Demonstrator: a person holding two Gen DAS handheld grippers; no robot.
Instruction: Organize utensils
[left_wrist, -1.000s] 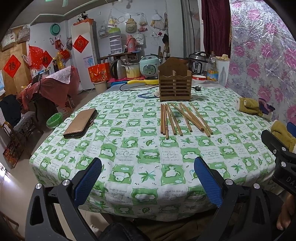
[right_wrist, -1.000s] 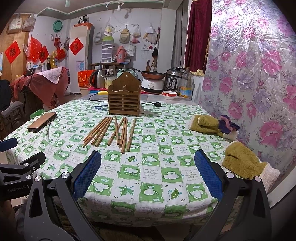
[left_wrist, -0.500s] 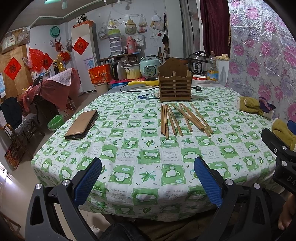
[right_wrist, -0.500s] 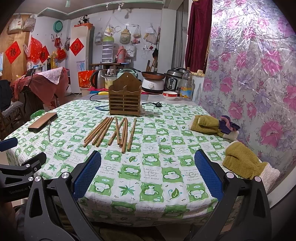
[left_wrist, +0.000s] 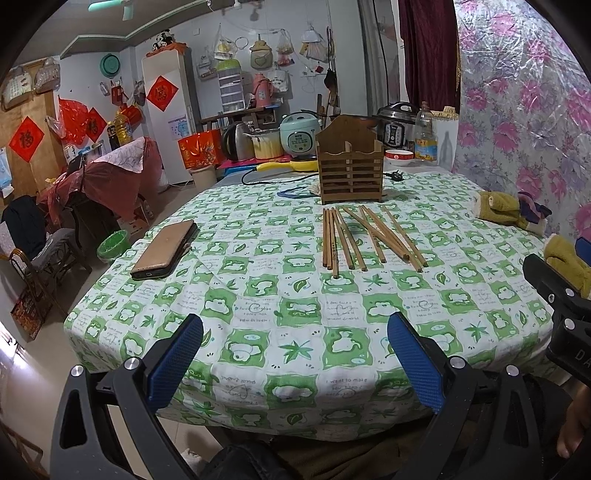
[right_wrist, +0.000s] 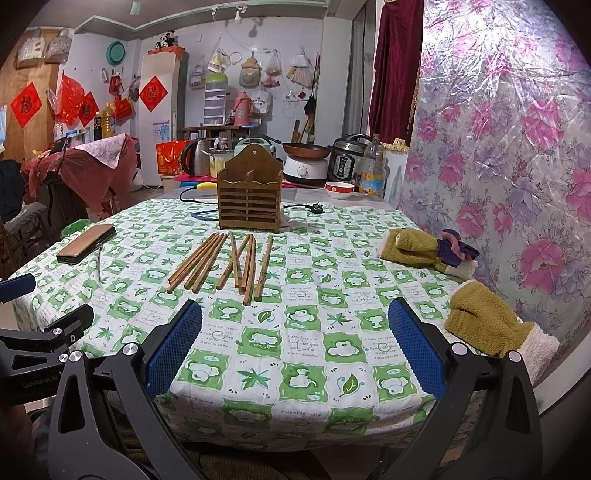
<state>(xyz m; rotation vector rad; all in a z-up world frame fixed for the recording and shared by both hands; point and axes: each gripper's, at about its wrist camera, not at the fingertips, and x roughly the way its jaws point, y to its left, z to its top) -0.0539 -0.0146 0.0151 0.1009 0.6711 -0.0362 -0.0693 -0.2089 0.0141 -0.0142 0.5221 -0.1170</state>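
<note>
A phone in a tan case (left_wrist: 164, 249) lies flat at the left of the table (left_wrist: 258, 354), on its green-and-white checked cloth. At the right edge rest olive-yellow mittens (right_wrist: 484, 321) and a second bundle with purple cloth (right_wrist: 424, 251). A black plug and cord (right_wrist: 314, 207) trail across the far side, beside a red-and-white bowl (right_wrist: 340, 189) and a plastic bottle (right_wrist: 372, 170).

The left gripper (left_wrist: 294, 356) is showing a matte black frame whose two arms are branching into a wide V, each with triangular cut-outs and round silver screws near the joints. Its fingers (left_wrist: 175, 363) are wearing bright blue pads with a fine dimpled grain. The right gripper (right_wrist: 294, 349) is looking the same: black arms, silver screws, blue textured fingers (right_wrist: 415, 347). White lettering reading "GenRobot.AI" is running along the black body at the right view's left edge.
</note>
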